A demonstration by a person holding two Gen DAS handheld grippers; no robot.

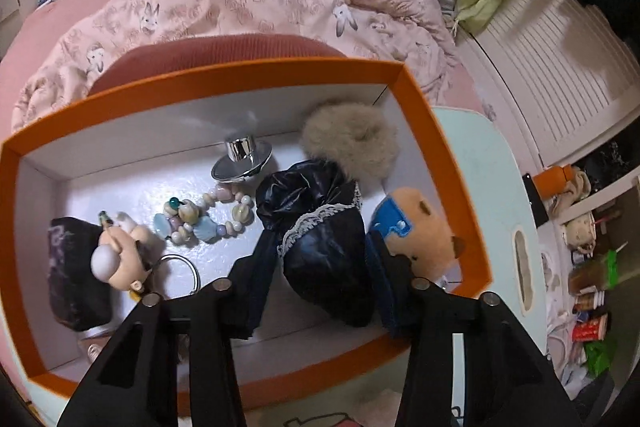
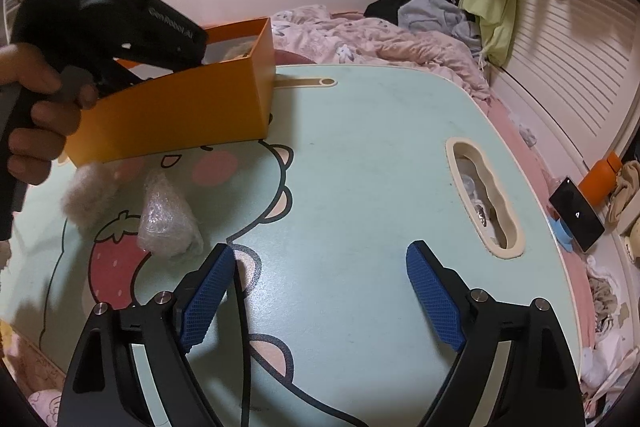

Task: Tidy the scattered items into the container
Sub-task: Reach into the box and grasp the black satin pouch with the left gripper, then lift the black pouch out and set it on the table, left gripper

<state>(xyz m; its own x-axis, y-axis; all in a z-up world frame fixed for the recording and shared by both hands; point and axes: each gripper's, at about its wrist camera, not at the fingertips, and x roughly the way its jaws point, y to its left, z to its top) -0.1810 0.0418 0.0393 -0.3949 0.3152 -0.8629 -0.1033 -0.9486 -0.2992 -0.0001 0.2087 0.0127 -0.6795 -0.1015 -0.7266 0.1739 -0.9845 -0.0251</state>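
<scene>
While the orange box (image 1: 424, 131) on the surface (image 2: 360, 155) already held most items incl. a bead bracelet (image 1: 208, 219) & dark pouch (image 1: 320, 239), left jaws gripped that pouch, right jaws stood wide & empty, w/ a fluffy ball (image 2: 86, 195) & bubble-wrap bundle (image 2: 166, 219) left.

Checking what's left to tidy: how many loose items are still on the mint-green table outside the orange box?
2: a fluffy beige pom-pom beside the orange cardboard box, and a clear crinkly plastic bundle just right of it. Others may be hidden behind the box.
</scene>
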